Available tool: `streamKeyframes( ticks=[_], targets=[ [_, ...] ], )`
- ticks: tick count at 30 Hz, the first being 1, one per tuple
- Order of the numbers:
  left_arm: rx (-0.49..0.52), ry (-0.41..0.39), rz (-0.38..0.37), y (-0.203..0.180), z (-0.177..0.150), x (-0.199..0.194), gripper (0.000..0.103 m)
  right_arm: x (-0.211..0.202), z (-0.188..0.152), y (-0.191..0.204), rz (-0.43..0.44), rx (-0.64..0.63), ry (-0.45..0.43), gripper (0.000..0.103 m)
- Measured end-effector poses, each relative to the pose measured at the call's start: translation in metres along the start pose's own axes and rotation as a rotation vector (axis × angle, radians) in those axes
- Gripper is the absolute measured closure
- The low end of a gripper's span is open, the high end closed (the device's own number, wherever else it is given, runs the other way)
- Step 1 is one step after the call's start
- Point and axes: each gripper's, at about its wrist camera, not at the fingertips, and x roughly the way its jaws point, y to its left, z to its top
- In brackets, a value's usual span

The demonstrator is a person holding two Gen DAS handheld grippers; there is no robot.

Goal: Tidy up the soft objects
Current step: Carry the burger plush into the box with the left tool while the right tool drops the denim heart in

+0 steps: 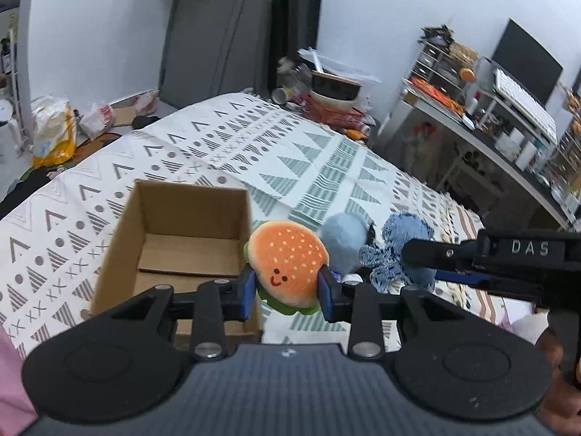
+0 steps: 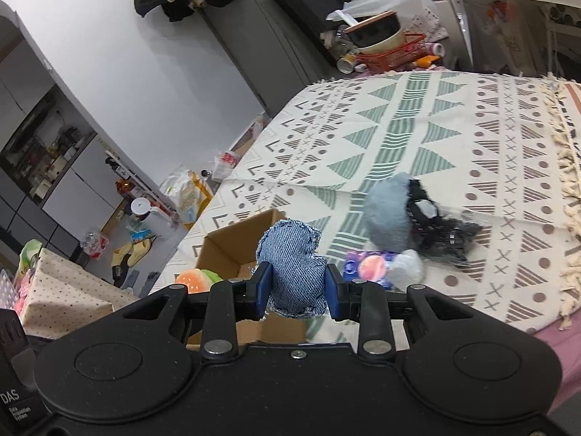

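My left gripper (image 1: 288,292) is shut on a burger plush (image 1: 287,261) with an orange bun and a smiling face, held above the bed just right of an open cardboard box (image 1: 127,218). My right gripper (image 2: 298,283) is shut on a blue denim soft toy (image 2: 296,265), lifted near the box (image 2: 225,250); the denim toy (image 1: 403,250) and the right gripper body also show in the left wrist view. A pale blue plush (image 2: 386,214) lies on the patterned bedspread (image 2: 472,138), beside a black fabric item (image 2: 443,232) and a purple packet (image 2: 366,265).
The box interior holds only a loose cardboard flap. Bags, slippers and clutter cover the floor left of the bed (image 2: 138,250). A red basket with bowls (image 2: 392,51) stands past the bed's far end. A desk with shelves and a monitor (image 1: 508,109) runs along the right.
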Motion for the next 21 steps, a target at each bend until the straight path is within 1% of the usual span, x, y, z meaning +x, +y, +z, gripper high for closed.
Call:
streamKeyframes(
  ticks=[3,6,8,11,14,18,21],
  targets=[
    [-0.017,-0.013,0.011,0.011,0.006,-0.005,0.069,0.008,-0.003,0.009,0.010,-0.008,0.005,0.072],
    [-0.026,0.014,0.053,0.023,0.009,-0.001,0.069,0.017,-0.006,0.018,0.021,-0.015,0.016,0.072],
    [-0.052,0.028,0.064,0.033,0.009,0.002,0.069,0.024,-0.007,0.023,0.025,-0.020,0.021,0.072],
    [-0.054,0.035,0.097,0.041,0.010,0.005,0.069,0.032,-0.009,0.031,0.030,-0.031,0.027,0.072],
    [-0.083,0.051,0.088,0.052,0.013,0.008,0.069,0.041,-0.011,0.039,0.031,-0.043,0.037,0.072],
    [-0.094,0.058,0.123,0.065,0.013,0.013,0.069,0.055,-0.014,0.047,0.043,-0.048,0.053,0.072],
    [-0.122,0.086,0.132,0.077,0.013,0.020,0.069,0.066,-0.018,0.054,0.055,-0.057,0.065,0.072]
  ],
)
